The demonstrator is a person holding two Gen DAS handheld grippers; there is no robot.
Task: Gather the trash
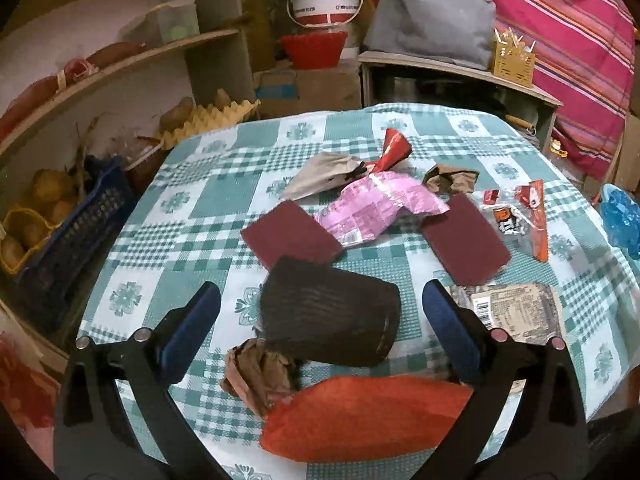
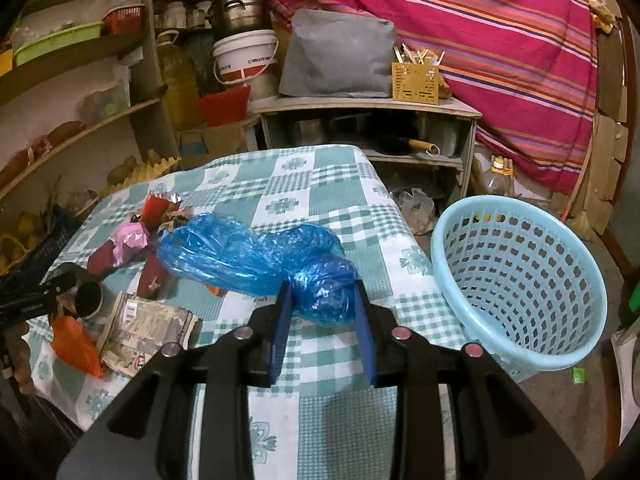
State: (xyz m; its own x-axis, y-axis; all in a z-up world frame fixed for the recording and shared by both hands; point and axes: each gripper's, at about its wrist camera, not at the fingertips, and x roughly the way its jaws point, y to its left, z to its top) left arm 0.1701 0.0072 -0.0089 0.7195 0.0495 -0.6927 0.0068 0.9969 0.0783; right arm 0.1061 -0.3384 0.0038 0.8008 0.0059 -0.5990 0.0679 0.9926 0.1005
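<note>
Two grippers work over a table [image 1: 192,184] under a green-checked cloth littered with wrappers. The right gripper [image 2: 325,300] has its blue fingers clamped on one bunched end of a blue bag [image 2: 248,258], whose remaining length trails across the cloth towards the other litter. Just off the table's right edge stands a pale blue basket [image 2: 520,280], tilted towards the camera; no trash shows through its perforated wall and what can be seen of its inside.

The left gripper [image 1: 320,312] hangs with its fingers wide apart on either side of a dark cup [image 1: 332,320] lying on its side, touching neither wall as far as I can tell. A crumpled brown paper [image 1: 260,372] sits at the cup's near end, with an orange bag [image 1: 360,416] just beside it. Further back lie two maroon cards [image 1: 290,236], a pink wrapper [image 1: 372,208] between them, a red foil [image 1: 392,148] beyond it, and a printed packet [image 1: 516,312] to the right.

Only the right wrist view shows the basket, plus a steel pot [image 2: 240,8] on a white bucket [image 2: 246,60]. Only the left wrist view shows the cup's ribbed side and a dark blue crate [image 1: 72,236] by the shelves, beside a yellow basket of what look like potatoes [image 1: 48,200].
</note>
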